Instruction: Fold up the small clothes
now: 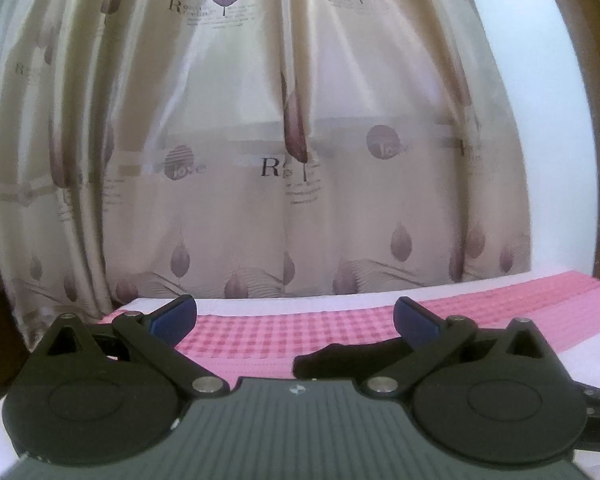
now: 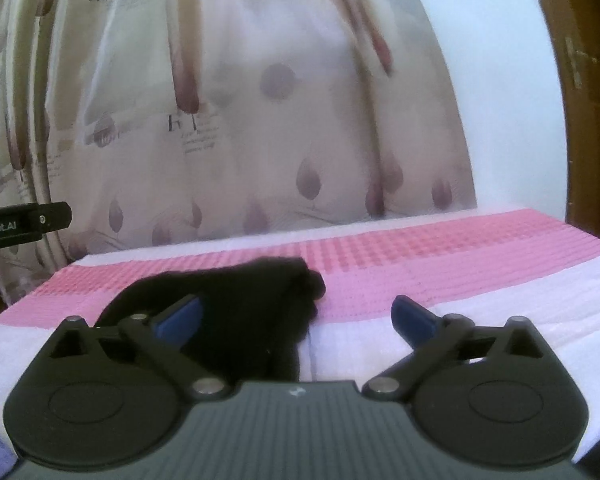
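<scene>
The right wrist view shows the whole black garment (image 2: 236,312) bunched on the pink-and-white cloth (image 2: 440,260), running from near left to far right; the left wrist view catches only its dark edge (image 1: 340,360) by the right finger; both the left gripper (image 1: 294,320) and right gripper (image 2: 296,320) stand wide apart, holding nothing; a patterned curtain (image 1: 240,160) hangs behind.

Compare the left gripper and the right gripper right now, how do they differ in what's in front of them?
The right gripper has the black garment bunched just ahead, reaching between its fingers; the left gripper faces mostly bare pink checked cloth, with the garment off towards its right finger. The right gripper's view looks down on more of the cloth; the left gripper's shows mostly curtain. Both stand open, holding nothing.
</scene>
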Motion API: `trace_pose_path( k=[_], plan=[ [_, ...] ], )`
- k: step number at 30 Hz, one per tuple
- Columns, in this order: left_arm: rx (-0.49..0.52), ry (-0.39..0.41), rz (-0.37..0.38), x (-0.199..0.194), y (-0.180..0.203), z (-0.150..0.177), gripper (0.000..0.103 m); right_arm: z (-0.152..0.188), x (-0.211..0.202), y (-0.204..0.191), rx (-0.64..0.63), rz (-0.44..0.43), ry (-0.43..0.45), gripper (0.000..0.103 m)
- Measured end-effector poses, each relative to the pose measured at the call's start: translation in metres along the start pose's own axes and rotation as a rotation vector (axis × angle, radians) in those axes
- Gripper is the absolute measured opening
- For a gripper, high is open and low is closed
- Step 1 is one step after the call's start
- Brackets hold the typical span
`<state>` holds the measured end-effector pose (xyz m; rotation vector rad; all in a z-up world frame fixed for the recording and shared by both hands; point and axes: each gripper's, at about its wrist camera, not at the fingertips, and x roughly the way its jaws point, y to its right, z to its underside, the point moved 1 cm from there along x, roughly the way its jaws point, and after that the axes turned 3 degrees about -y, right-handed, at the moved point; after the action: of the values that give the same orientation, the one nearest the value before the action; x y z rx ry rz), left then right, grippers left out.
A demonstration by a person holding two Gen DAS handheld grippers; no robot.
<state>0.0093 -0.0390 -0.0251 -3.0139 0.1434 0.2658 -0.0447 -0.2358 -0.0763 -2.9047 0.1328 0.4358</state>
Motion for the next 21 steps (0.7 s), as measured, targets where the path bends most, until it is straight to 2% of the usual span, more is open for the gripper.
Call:
trace_pose_path(
  k=[4, 6, 9, 12, 13, 17, 21],
  plan=[
    [-0.026, 0.071, -0.017, -0.012, -0.003, -0.004, 0.103, -0.003, -0.004, -0.01, -0.054, 0.09, 0.034, 0.103],
    [-0.015, 0.107, -0.017, -0.018, -0.001, -0.005, 0.103, -0.003, -0.007, -0.013, -0.069, 0.086, 0.052, 0.103],
    [0.026, 0.092, 0.0, -0.019, 0.006, -0.009, 0.103, -0.004, -0.01, -0.015, -0.073, 0.065, 0.062, 0.103],
    [0.028, 0.105, -0.027, -0.022, 0.01, -0.009, 0.103, -0.005, -0.012, -0.015, -0.074, 0.062, 0.069, 0.103],
    [0.021, 0.095, -0.028, -0.022, 0.009, -0.01, 0.103, -0.005, -0.013, -0.015, -0.073, 0.064, 0.07, 0.103],
    [-0.056, 0.046, 0.055, -0.02, -0.001, -0.012, 0.103, -0.006, -0.013, -0.015, -0.071, 0.064, 0.068, 0.103],
    [-0.164, -0.053, 0.095, -0.01, -0.013, -0.014, 0.103, -0.005, -0.013, -0.017, -0.077, 0.061, 0.061, 0.103]
  ],
)
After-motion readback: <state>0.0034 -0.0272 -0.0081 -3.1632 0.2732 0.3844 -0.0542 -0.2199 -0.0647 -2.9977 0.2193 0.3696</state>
